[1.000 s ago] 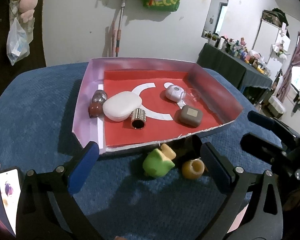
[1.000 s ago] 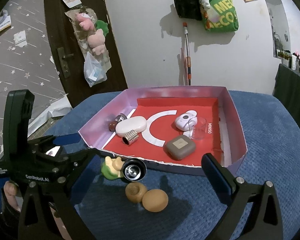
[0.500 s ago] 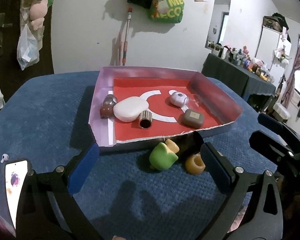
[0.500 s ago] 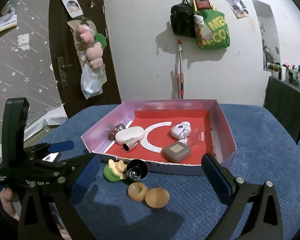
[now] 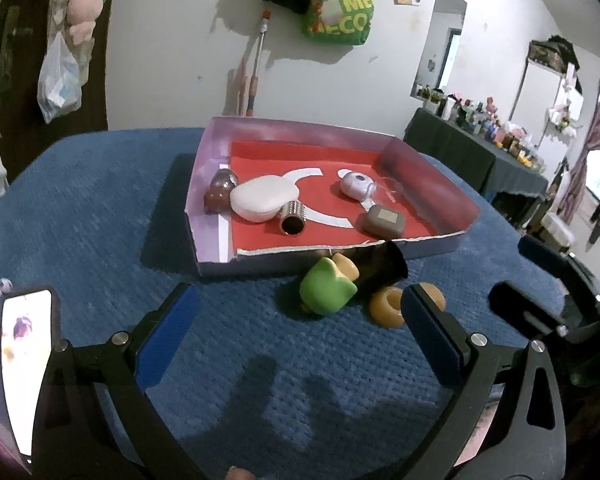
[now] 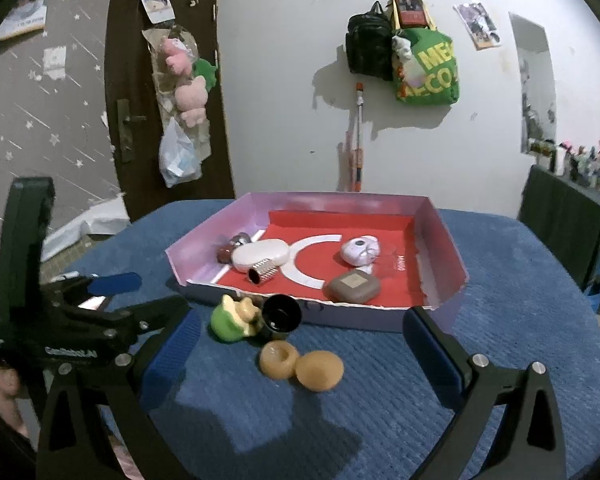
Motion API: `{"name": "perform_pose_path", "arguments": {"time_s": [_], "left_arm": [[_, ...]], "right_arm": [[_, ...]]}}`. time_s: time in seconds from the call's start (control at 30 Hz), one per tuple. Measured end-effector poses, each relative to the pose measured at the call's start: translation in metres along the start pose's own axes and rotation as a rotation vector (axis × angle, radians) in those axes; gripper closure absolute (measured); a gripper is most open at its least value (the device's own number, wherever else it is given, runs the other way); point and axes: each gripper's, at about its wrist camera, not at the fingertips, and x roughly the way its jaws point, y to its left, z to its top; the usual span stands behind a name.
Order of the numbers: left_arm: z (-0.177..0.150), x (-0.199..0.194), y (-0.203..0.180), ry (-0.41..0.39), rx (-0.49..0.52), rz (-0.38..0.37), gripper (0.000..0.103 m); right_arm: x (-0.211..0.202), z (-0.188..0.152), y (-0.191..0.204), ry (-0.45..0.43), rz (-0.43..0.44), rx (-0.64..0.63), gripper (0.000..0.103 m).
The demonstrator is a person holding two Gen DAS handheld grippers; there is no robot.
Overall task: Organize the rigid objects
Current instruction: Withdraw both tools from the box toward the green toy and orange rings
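Both grippers have backed away from the tray (image 5: pixel 428 172), jaws wide and empty; six items are inside it, while the green toy (image 5: pixel 327 291), black cup (image 6: pixel 282 315) and two tan pieces (image 6: pixel 300 364) remain outside its front wall.

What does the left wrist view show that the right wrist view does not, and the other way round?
Only the left wrist view shows the lit phone on the blue cloth. Only the right wrist view shows the dark door and the whole tan dome piece. Both show the tray with its white case, the green toy, the tan ring, and open jaws on each gripper.
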Motion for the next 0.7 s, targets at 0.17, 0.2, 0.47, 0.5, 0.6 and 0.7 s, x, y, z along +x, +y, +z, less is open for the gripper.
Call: {"name": "perform_pose_path", "arguments": {"time_s": [0.17, 0.2, 0.47, 0.5, 0.6, 0.7], "left_arm": [[-0.003, 0.001, 0.008, 0.020, -0.047, -0.015, 0.000], [-0.005, 0.002, 0.009, 0.020, -0.047, -0.008, 0.000], [-0.013, 0.007, 0.008, 0.039, -0.022, 0.013, 0.000], [-0.014, 0.008, 0.006, 0.043, -0.013, 0.015, 0.000], [-0.015, 0.011, 0.002, 0.046, -0.001, 0.010, 0.000], [-0.014, 0.017, -0.001, 0.058, 0.011, 0.014, 0.000]], "right_arm": [[0.003, -0.005, 0.006, 0.033, -0.038, -0.023, 0.000], [0.003, -0.006, 0.006, 0.036, -0.041, -0.027, 0.000], [0.004, -0.011, 0.002, 0.049, -0.050, -0.010, 0.000], [0.005, -0.012, 0.001, 0.056, -0.047, -0.004, 0.004], [0.008, -0.014, -0.002, 0.080, -0.045, 0.009, 0.016], [0.014, -0.018, -0.005, 0.112, -0.037, 0.021, 0.023]]}}
